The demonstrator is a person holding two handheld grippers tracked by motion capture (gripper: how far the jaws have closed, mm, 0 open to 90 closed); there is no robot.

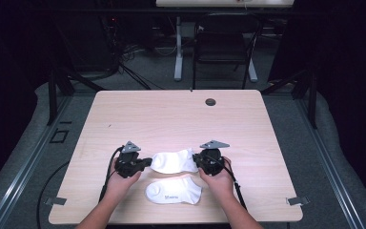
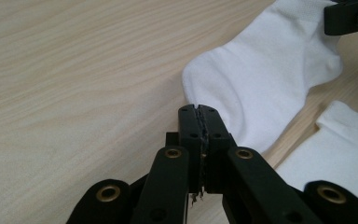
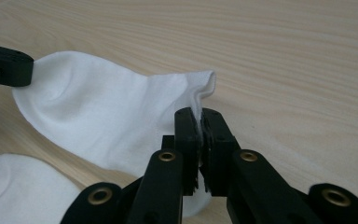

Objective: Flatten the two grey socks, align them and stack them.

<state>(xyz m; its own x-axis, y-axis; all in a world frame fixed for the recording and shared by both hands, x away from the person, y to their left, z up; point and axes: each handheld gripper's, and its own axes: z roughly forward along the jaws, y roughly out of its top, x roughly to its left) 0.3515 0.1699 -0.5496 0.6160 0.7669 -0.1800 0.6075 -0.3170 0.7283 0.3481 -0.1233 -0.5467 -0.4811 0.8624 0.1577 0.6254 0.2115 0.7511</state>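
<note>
Both claws clamped on the far white sock; pairing barely begun.

High view: the left claw (image 1: 145, 162) and right claw (image 1: 198, 159) pinch opposite ends of a white cotton ankle sock (image 1: 174, 161) lying mid-desk on the pale wood-grain desk (image 1: 171, 114); a second white ankle sock with grey print (image 1: 174, 191) lies just beside it, nearer the person, untouched. Left gripper view: jaws clenched on the rounded toe edge of the sock (image 2: 261, 79). Right gripper view: jaws clenched on the cuff, fabric puckered up between them (image 3: 121, 121). Judgement: grasp done; lifting, laying onto the mate and any folding remain.
</note>
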